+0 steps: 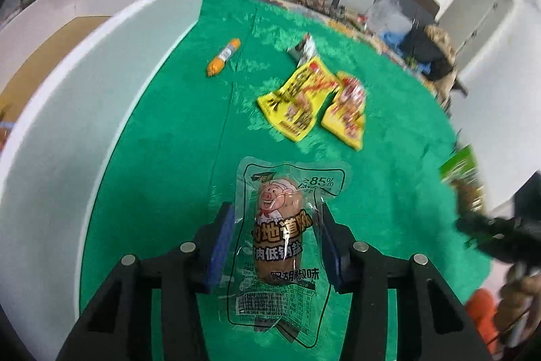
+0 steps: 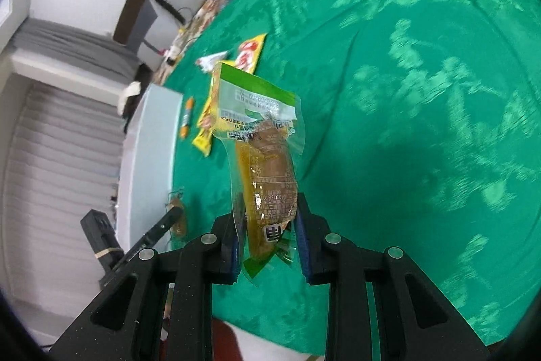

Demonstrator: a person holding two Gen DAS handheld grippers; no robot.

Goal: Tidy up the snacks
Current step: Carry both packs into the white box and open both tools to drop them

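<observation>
- The left gripper [image 1: 275, 239] pinches a clear sausage packet [image 1: 280, 239] with a cartoon pig between its blue pads, lifted over the green cloth [image 1: 169, 192].
- The right gripper [image 2: 267, 239] clamps a green-topped snack pouch [image 2: 260, 158], which stands up from its jaws.
- Ahead of the left gripper lie two yellow packets [image 1: 297, 100] and an orange sausage stick [image 1: 223, 56].
- A white box [image 1: 101, 73] stands to its left.

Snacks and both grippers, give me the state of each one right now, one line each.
Left gripper: shut on the pig sausage pack.
Pig sausage pack: sealed, gripped between the pads.
Right gripper: shut on the green-topped pouch.
Green-topped pouch: sealed, held above the cloth.
Orange sausage stick: lying on the green cloth.
Two yellow packets: lying flat, side by side.
</observation>
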